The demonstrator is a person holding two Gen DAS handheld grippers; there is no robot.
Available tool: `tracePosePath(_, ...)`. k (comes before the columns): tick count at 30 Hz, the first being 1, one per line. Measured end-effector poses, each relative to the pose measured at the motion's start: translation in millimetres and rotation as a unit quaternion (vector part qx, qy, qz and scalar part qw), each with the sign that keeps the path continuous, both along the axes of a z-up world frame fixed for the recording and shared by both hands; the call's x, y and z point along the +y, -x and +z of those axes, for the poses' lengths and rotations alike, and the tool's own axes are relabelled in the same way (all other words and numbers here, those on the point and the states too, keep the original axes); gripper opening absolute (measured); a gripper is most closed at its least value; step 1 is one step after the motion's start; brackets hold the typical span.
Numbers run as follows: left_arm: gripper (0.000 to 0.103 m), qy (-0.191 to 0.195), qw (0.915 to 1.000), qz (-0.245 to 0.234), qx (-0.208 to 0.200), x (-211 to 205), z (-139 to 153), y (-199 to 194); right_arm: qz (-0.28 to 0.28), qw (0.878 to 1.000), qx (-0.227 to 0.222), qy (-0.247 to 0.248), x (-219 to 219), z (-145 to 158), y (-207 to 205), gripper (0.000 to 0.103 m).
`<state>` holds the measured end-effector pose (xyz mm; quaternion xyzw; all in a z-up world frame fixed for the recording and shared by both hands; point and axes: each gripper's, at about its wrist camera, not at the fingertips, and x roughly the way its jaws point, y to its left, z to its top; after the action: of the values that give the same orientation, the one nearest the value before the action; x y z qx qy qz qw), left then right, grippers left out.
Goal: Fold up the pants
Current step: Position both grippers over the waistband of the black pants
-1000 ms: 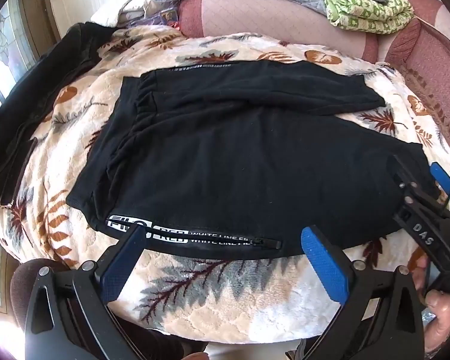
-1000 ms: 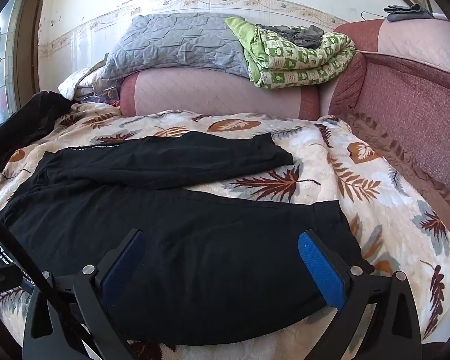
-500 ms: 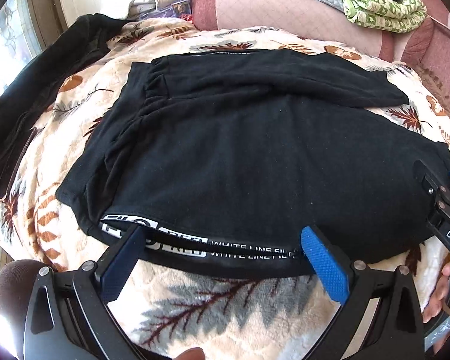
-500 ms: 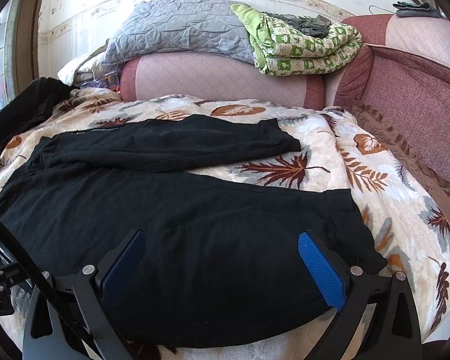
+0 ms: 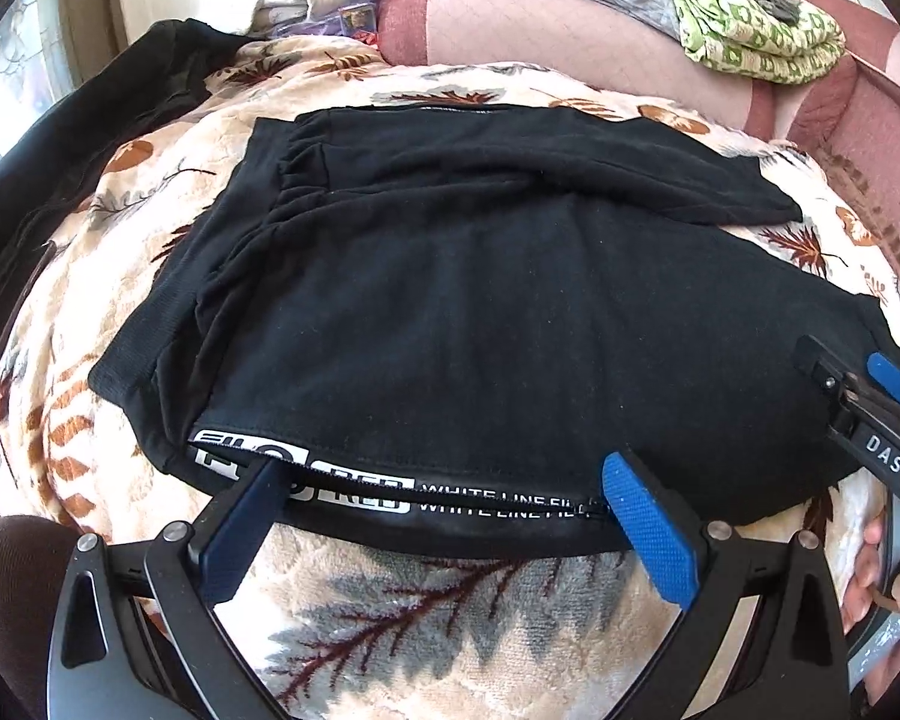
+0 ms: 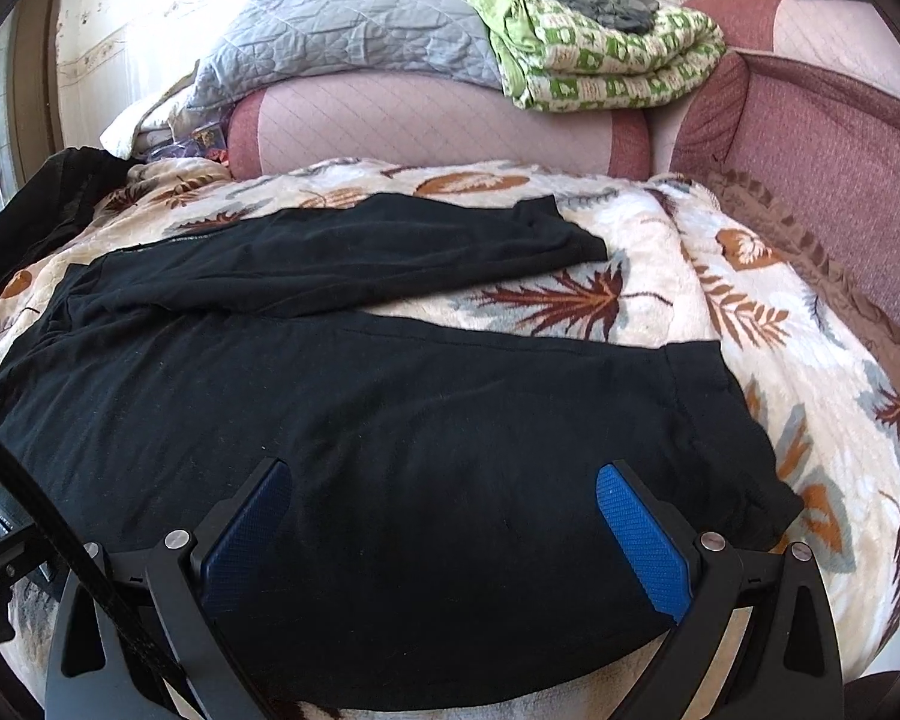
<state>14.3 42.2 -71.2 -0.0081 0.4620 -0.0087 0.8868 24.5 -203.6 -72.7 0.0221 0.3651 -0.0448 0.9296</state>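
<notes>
Black pants [image 5: 480, 312] lie spread flat on a leaf-patterned blanket [image 5: 438, 618], waistband to the left and legs to the right. A white-lettered stripe [image 5: 354, 483] runs along their near edge. My left gripper [image 5: 444, 480] is open and empty, its blue fingers just over that near edge by the waist. My right gripper [image 6: 444, 492] is open and empty over the near leg of the pants [image 6: 390, 450]; it also shows at the right edge of the left wrist view [image 5: 870, 396]. The far leg [image 6: 354, 252] lies apart behind.
The blanket [image 6: 750, 312] covers a sofa with a pink backrest [image 6: 438, 120]. A grey quilt [image 6: 360, 30] and a green patterned quilt [image 6: 606, 60] lie on top of it. A black jacket [image 5: 78, 144] lies at the left. A maroon armrest [image 6: 840, 150] stands at the right.
Both grippers have moved forward and down toward the pants. The left one's fingertips have come from the bare blanket to the lettered near edge. Both stay open.
</notes>
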Motion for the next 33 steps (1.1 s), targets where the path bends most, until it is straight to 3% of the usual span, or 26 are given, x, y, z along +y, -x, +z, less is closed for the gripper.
tracePosePath(7, 0.103, -0.007, 0.9998, -0.001, 0.018, -4.9, 4.0, -5.3, -0.013, 0.999, 0.028, -0.032, -11.8, -9.2, -5.9, 0.103)
tracePosePath(19, 0.103, -0.019, 0.9994, -0.008, 0.026, -6.6, 10.3, -1.8, 0.001, 0.998, 0.053, -0.044, -15.4, -13.2, -12.8, 0.103)
tracePosePath(22, 0.103, -0.021, 0.9997, -0.005, 0.008, -5.4, 19.0, 6.7, 0.004, 0.998, 0.051, -0.039, -15.0, -12.1, -10.7, 0.103)
tracePosePath(28, 0.103, 0.004, 0.9989, 0.014, -0.045, 4.7, 51.5, 19.2, -0.023, 0.999, 0.024, 0.040, -3.9, -6.0, -0.1, 0.103)
tracePosePath(33, 0.103, -0.011, 0.9922, 0.036, -0.119, 8.5, 81.1, 36.2, -0.029, 0.997, -0.015, 0.063, -4.3, 5.7, 12.2, 0.103)
